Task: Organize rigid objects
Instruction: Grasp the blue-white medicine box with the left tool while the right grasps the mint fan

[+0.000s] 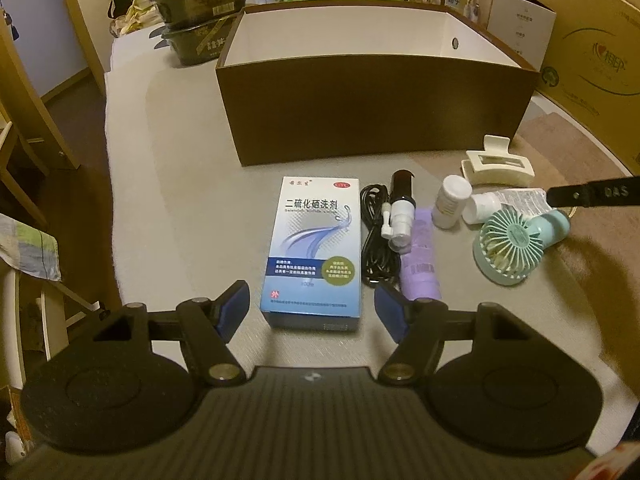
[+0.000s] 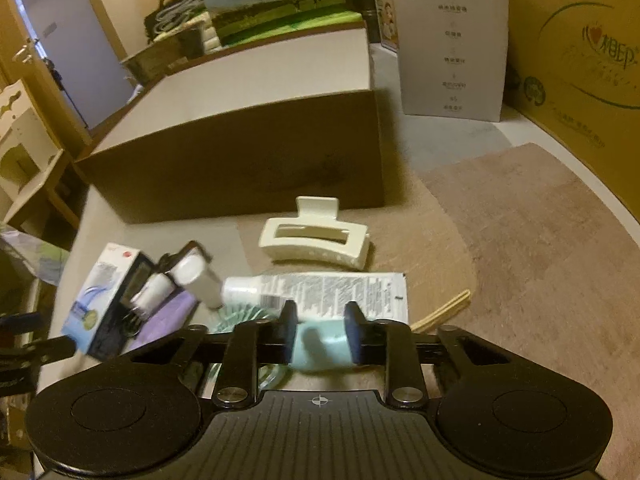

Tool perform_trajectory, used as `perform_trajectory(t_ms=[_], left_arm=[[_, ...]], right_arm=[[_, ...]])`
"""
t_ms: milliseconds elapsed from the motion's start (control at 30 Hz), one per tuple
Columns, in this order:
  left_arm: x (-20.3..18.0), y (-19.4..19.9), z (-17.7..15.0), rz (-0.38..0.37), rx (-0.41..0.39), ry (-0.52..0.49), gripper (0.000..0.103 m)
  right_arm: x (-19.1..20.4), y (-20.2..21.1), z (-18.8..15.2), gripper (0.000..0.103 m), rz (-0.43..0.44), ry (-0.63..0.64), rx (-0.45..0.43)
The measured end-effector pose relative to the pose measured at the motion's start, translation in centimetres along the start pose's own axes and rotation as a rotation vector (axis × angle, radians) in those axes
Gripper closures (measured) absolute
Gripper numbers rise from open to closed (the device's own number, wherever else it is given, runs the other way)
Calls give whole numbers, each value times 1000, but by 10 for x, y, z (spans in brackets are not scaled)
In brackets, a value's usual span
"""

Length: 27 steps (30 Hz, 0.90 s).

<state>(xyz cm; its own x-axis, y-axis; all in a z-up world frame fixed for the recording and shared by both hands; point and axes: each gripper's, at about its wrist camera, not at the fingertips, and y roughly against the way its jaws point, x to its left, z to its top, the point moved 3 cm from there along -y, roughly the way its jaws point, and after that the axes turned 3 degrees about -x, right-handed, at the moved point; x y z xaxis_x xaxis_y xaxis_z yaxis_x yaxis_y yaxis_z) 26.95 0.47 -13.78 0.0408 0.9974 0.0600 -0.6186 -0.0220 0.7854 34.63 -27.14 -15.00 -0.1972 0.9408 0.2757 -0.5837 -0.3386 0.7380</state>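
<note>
Right fingers clamped on fan handle, grille facing left, left fingers open, empty.

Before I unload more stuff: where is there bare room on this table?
Free: the grey strip left of the blue box, and the mat right of the hair clip. Crowded: between blue box and fan.

Brown box, white inside. Blue-white carton. Black cable. Lilac tube. Mint fan. Cream hair claw. White bottle. Blue finger pads.
</note>
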Motion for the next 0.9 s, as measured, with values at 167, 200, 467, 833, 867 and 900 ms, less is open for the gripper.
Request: perform_trajectory(t_ms=[167, 200, 467, 833, 867, 900], left_arm=[[1, -2, 0, -19, 2, -1, 36], [1, -2, 0, -25, 3, -1, 36], [3, 0, -7, -38, 8, 7, 36], [6, 6, -16, -46, 10, 26, 35], [6, 6, -17, -46, 8, 27, 34], [6, 7, -17, -46, 6, 27, 34]], right_arm=[[-9, -20, 3, 78, -13, -1, 27], [-11, -22, 2, 78, -14, -1, 39], [-8, -9, -25, 78, 20, -28, 93], [23, 34, -62, 71, 113, 1, 89], [28, 36, -64, 58, 103, 22, 86], [31, 36, -65, 52, 94, 43, 78]])
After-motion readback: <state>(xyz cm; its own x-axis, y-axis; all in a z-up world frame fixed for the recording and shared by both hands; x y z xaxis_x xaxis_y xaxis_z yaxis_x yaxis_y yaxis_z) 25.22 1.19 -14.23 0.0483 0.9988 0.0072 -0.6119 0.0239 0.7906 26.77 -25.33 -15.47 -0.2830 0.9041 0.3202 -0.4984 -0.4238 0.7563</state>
